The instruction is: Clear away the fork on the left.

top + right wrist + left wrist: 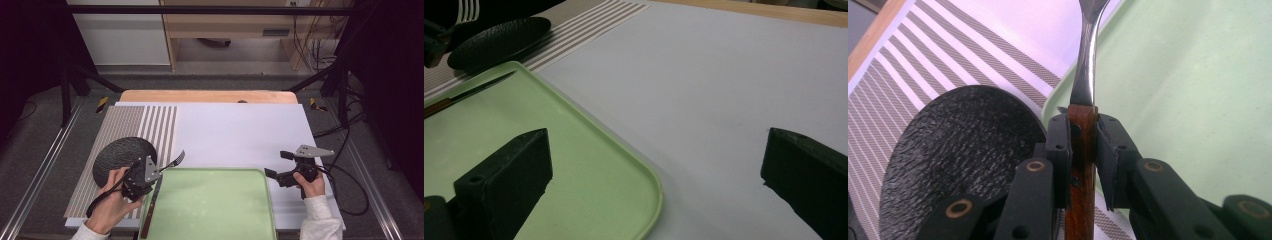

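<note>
We identify the work item as a fork (1087, 60) with a polished steel neck and tines and a reddish-brown wooden handle. The left gripper (1083, 145) is clamped on it: both pads press the wooden handle just below the point where steel meets wood, and the fork runs straight ahead of the jaws. In the high view the fork (174, 160) projects forward and to the right of the left gripper (141, 176), tines raised, off the table.

Directly beside this gripper, to its right, lies a knife (151, 205) with a wooden handle, along the left edge of a pale green tray (215, 210). To the gripper's left sits a black textured plate (958, 155) on a striped placemat (120, 125).

We see the right gripper (659, 175) with its jaws wide apart and nothing between them, over the tray's far right corner (644, 200) and the white tabletop (724, 90).
</note>
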The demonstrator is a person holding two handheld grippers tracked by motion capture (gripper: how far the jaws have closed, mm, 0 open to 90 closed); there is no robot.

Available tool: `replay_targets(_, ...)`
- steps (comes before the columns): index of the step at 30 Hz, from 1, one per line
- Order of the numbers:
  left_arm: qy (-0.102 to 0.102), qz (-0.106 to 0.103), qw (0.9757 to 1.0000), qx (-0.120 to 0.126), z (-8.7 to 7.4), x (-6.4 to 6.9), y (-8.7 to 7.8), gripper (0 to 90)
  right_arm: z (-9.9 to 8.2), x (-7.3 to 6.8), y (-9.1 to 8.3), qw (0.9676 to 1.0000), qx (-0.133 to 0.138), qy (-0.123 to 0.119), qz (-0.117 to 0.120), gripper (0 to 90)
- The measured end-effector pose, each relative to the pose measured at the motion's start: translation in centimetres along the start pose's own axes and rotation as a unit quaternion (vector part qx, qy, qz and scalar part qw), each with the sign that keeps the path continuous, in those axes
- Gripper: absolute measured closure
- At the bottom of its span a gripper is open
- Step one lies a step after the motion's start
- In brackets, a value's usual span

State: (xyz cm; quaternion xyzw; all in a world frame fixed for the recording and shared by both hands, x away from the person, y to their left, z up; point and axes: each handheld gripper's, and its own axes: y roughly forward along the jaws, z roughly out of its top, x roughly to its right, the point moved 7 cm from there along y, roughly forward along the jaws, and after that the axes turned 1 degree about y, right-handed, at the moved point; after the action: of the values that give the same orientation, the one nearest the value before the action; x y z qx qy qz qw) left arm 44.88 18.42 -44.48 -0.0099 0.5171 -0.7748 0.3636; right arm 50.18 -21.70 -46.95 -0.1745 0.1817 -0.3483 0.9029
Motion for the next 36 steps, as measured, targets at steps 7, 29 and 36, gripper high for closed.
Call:
replay_targets(7, -0.004, -0.015, 0.9999, 0.003, 0.4, 1.1, -0.3, 76.7, 0.0, 0.0, 0.0, 1.0, 0.0, 0.0, 0.0, 0.5)
replay_targets(29, -0.006, -0.073, 0.9972, -0.017, 1.8, 5.6, -0.5, 76.7, 0.0, 0.0, 0.0, 1.0, 0.001, -0.002, -0.001, 0.5)
replay_targets(36, -0.007, -0.09, 0.9956, -0.026, 2.0, 7.1, -0.3, 76.6, 0.0, 0.0, -0.1, 1.0, 0.001, -0.002, -0.001, 0.5)
